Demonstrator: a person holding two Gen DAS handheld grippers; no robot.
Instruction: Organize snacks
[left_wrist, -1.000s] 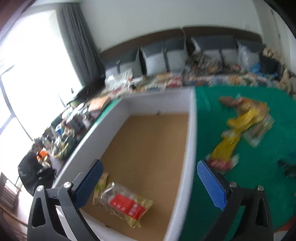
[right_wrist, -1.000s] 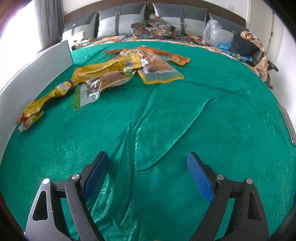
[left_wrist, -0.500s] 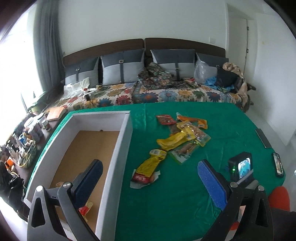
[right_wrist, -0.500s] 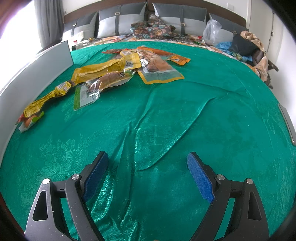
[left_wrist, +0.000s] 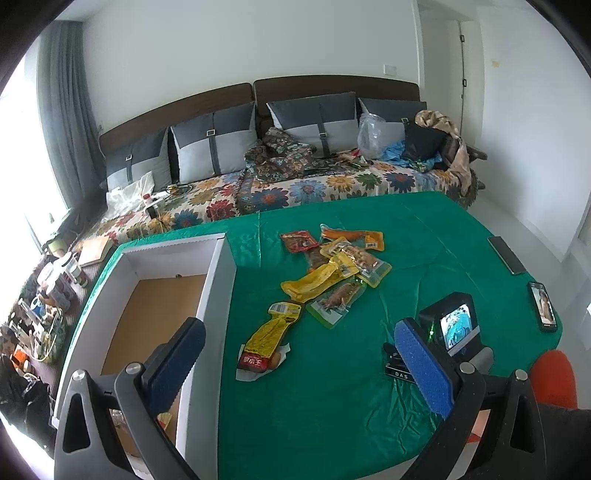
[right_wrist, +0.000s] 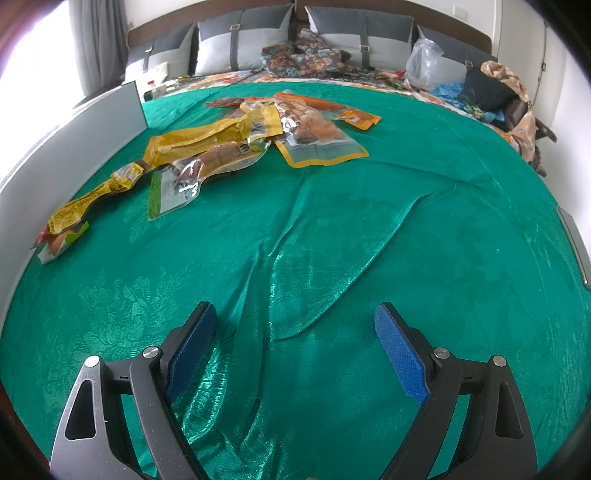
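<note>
Left wrist view. Left claw (left_wrist: 295, 354) held high above the counter (left_wrist: 332, 406), released, nothing between the pads. White box (left_wrist: 218, 295) with brown cardboard floor at near left, long side against the green cloth; a packet corner (left_wrist: 164, 419) just visible inside at the near end, mostly hidden behind the left finger. Likely the collecting bin, set beside the pile for short transfers. Snack packets (left_wrist: 332, 266) heaped mid-counter, overlapping. Nearest one, a yellow packet with red end (left_wrist: 267, 341), lying apart from the heap, just right of the box wall; probably the next pick. Red end carries Chinese characters, too small to read surely. Small screen device (left_wrist: 456, 325) at near right, black tag below reading "DAS". Two phones (left_wrist: 543, 306) along the right edge.

Right wrist view. Right claw (right_wrist: 295, 347) low over bare cloth, released, empty, well apart from the snacks. Heap (right_wrist: 258, 136) at far left; barcode labels showing, print unreadable. Box wall (right_wrist: 74, 125) along the left.
</note>
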